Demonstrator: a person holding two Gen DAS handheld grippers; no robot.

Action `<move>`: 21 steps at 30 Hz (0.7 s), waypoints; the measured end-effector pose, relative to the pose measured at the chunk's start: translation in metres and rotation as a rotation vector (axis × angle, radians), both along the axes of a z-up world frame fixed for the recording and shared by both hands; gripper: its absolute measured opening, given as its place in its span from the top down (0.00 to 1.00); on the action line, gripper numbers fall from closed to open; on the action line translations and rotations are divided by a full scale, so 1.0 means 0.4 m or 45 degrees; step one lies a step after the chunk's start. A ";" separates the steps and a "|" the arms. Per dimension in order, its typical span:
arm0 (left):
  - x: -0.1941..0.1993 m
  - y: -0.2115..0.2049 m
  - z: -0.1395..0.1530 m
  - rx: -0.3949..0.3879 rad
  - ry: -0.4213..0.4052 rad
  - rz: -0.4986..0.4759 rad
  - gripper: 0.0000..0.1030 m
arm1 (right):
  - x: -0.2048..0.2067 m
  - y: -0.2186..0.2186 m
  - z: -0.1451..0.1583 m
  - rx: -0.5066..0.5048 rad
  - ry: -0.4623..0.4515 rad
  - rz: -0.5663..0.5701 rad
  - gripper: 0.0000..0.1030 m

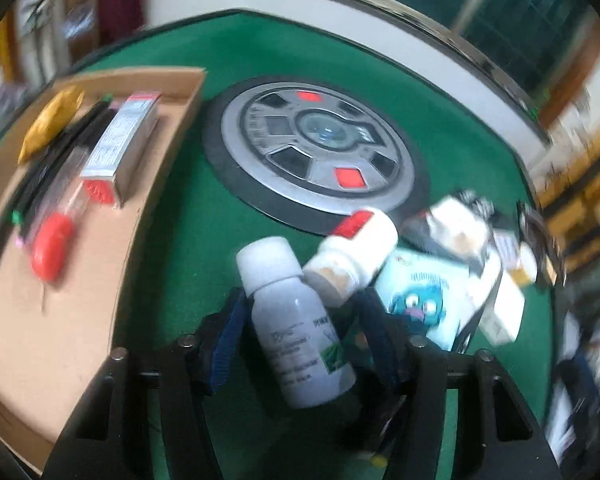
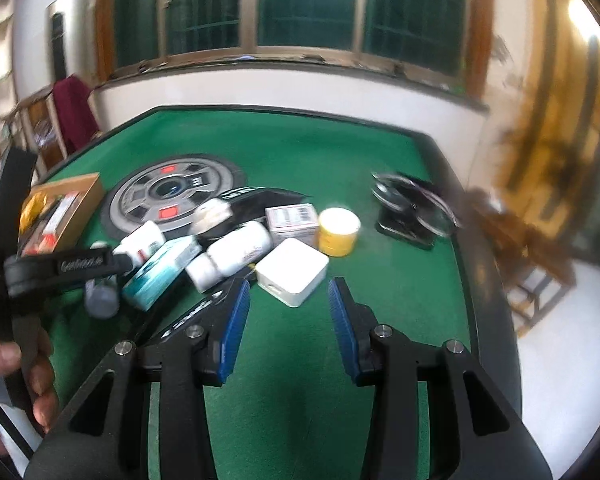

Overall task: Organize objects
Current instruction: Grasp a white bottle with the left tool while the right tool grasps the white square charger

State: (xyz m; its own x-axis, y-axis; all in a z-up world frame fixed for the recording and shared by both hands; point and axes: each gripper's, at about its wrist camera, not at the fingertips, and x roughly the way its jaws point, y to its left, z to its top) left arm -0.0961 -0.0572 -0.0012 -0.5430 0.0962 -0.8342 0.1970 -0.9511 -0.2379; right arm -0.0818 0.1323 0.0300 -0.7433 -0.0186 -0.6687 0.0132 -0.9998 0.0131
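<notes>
Bare green table (image 2: pixel 400 280) is lying open ahead-right of the right gripper (image 2: pixel 288 304), its jaws standing spread, empty, just short of the white box (image 2: pixel 292 270). The left gripper (image 1: pixel 300 320) is straddling the grey bottle (image 1: pixel 296 320); contact is unclear, cardboard tray (image 1: pixel 80 300) to its left.

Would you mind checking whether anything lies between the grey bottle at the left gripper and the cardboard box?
Nothing visible does. The grey bottle sits between the left gripper fingers, and only bare green table separates it from the cardboard box.

Left tool (image 1: pixel 300 320) angled down; right tool (image 2: pixel 288 300) parted, empty.
</notes>
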 end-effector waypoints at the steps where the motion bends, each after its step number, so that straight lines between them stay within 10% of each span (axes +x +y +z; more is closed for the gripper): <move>1: 0.017 0.008 -0.002 -0.018 0.014 -0.043 0.67 | -0.007 0.016 -0.002 -0.040 -0.015 -0.015 0.62; 11: 0.187 0.095 -0.007 -0.241 0.087 -0.294 0.71 | -0.087 0.167 -0.090 -0.710 -0.264 -0.029 0.62; 21: 0.179 0.091 -0.005 -0.217 0.089 -0.293 0.72 | -0.167 0.150 -0.121 -0.823 -0.376 -0.108 0.54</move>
